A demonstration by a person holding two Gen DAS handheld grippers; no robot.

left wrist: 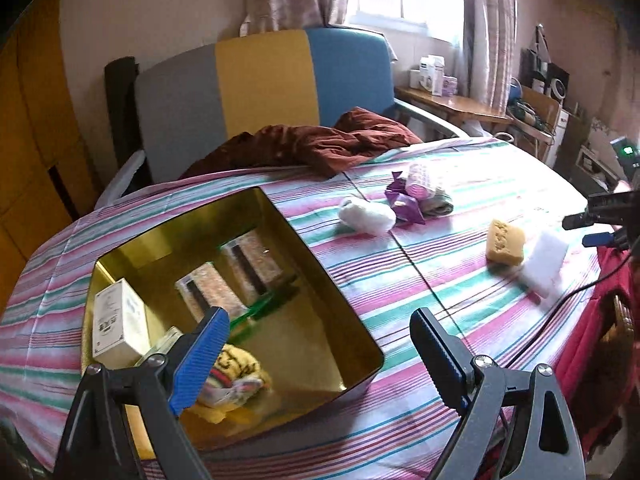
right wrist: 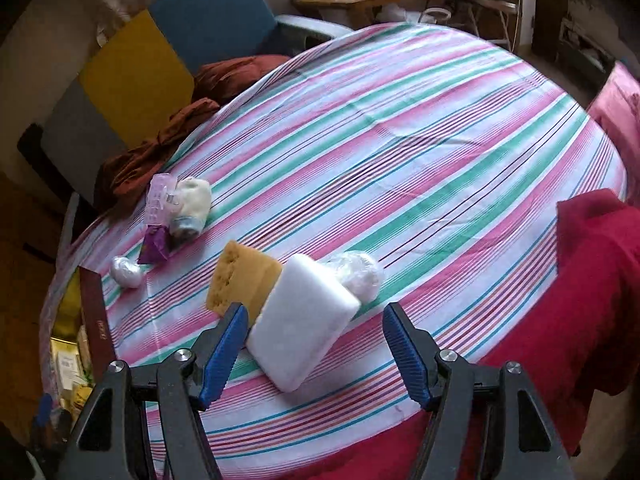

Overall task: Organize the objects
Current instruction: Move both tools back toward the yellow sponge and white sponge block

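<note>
The left gripper (left wrist: 320, 344) hangs released above the near rim of the gold tin (left wrist: 356, 320), holding nothing. Inside the tin lie a yellow cloth (left wrist: 236, 376), a cream box (left wrist: 118, 328) and a green-handled brush (left wrist: 260, 308). To the right of the tin, the right gripper (right wrist: 314, 338) spreads wide around the white sponge (right wrist: 304, 324), not clamping it. The yellow sponge (right wrist: 242, 278) touches that white block. Beyond the tin rest a white bundle (left wrist: 366, 214) and a purple wrapper (left wrist: 404, 204); further back lies a brown cloth (left wrist: 320, 144).
</note>
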